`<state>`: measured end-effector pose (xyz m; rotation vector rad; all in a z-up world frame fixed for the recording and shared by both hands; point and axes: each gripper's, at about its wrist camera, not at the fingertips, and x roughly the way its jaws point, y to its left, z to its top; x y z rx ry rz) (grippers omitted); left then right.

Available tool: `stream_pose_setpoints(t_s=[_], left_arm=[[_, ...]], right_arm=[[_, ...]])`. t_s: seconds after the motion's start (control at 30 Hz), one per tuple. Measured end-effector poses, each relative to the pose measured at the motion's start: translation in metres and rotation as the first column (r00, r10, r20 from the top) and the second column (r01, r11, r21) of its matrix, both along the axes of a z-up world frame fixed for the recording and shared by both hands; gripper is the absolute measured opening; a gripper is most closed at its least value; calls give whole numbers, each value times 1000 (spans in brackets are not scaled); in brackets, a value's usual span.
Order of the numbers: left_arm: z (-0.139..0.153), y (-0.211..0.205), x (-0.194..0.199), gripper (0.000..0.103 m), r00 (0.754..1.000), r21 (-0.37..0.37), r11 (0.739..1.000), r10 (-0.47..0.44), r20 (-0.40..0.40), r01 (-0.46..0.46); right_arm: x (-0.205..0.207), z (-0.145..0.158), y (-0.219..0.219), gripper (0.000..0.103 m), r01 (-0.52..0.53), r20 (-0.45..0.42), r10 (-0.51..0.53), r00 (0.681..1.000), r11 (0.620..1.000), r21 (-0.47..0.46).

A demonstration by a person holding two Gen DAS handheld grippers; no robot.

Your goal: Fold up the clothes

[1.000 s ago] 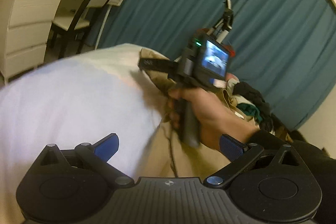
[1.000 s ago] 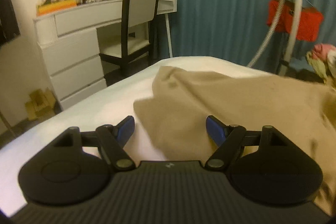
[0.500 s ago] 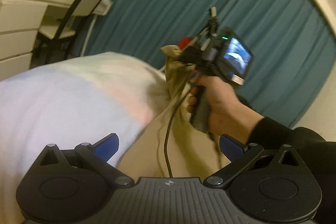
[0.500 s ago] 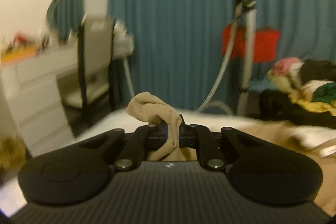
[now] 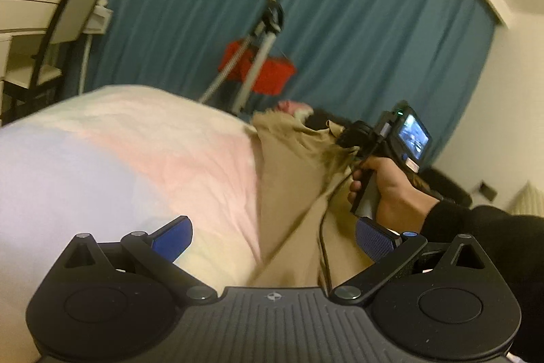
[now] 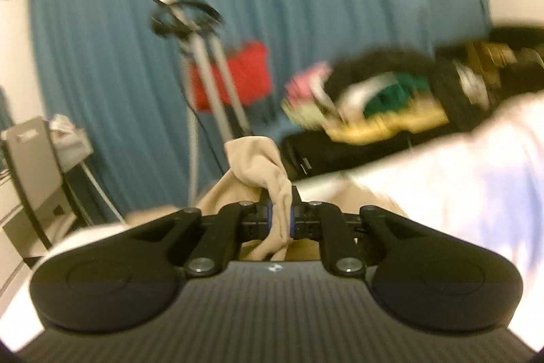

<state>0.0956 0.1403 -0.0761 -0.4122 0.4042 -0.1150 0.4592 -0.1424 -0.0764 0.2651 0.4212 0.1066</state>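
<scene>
Beige garment [image 5: 292,172] lies unfolded on the bed [image 5: 142,159], one bunched edge pinched in the right gripper [image 6: 279,220] though its jaws are opening slightly. Left gripper [image 5: 272,237] hangs wide and empty just over the bed. Folding is barely begun; every fold remains.

beige garment [image 6: 261,165]: soft matt cloth. curtain [image 5: 340,22]: matt pleated fabric. tool body [image 5: 272,322]: ribbed matt plastic.

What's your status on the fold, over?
Right gripper pinching a bunch of the tan garment, jaws easing open. Left gripper open, empty, over the bed. Nothing in the way.
</scene>
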Motion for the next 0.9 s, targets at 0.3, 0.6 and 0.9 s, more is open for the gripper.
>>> stream_pose_setpoints(t_s=[0.3,0.6,0.9], left_arm=[[-13,-23,18,103,998,67,995,-70,-6,70],[6,-31,5,103,995,83,992,-101,24,98],[37,-46,-48,103,990,105,984,-143,8,142]], right_arm=[[-39,-6,-20,90,-52,-48,51,998,999,-3],[-191,56,-38,90,-137,-2,137,991,991,2],[-373,82,-67,90,-205,61,204,977,979,13]])
